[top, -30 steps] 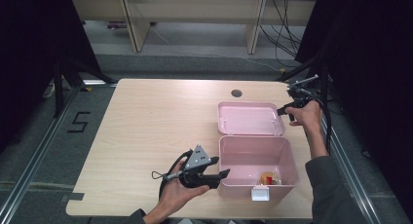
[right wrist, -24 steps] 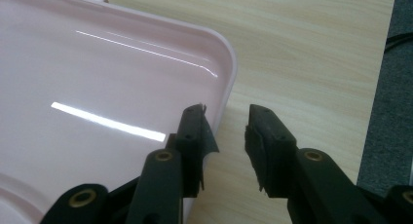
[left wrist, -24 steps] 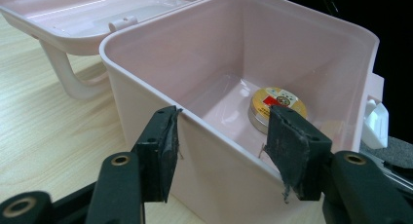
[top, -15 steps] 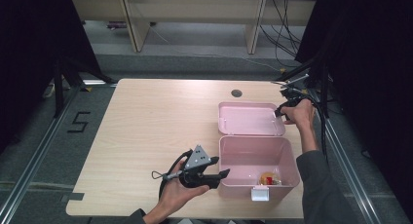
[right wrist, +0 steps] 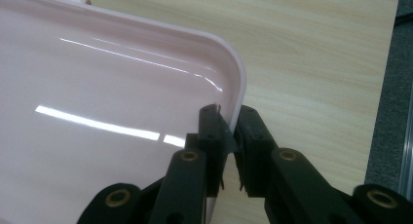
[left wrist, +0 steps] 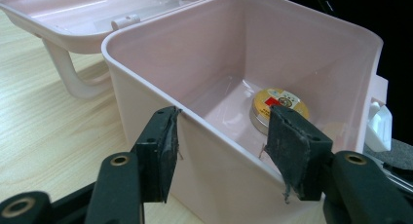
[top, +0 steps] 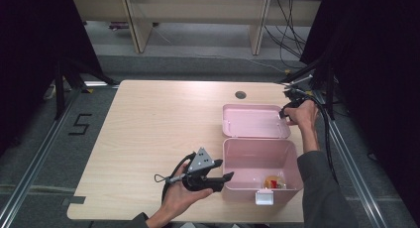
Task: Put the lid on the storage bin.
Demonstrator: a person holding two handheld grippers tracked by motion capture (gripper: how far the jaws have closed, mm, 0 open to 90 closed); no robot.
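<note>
A pink box (top: 236, 163) stands open at the table's near right, its lid (top: 255, 120) laid flat behind it. A round tin (top: 273, 181) with a yellow and red label lies on the box floor (left wrist: 280, 103). My left gripper (top: 227, 177) is open and straddles the box's left wall (left wrist: 221, 146), one pad outside and one inside, with a gap left. My right gripper (top: 284, 114) sits at the lid's right rim. Its jaws have just been closing, and they pinch the lid's rim (right wrist: 237, 95) near a rounded corner (right wrist: 234, 121).
A white latch (top: 264, 197) hangs on the box's front. A dark round hole (top: 240, 94) sits in the tabletop behind the lid. The table's right edge runs close by the right hand. Bare wood (top: 148, 129) spreads left of the box.
The right gripper has shifted slightly left onto the lid's rim and closed on it. The left gripper and the box have stayed put.
</note>
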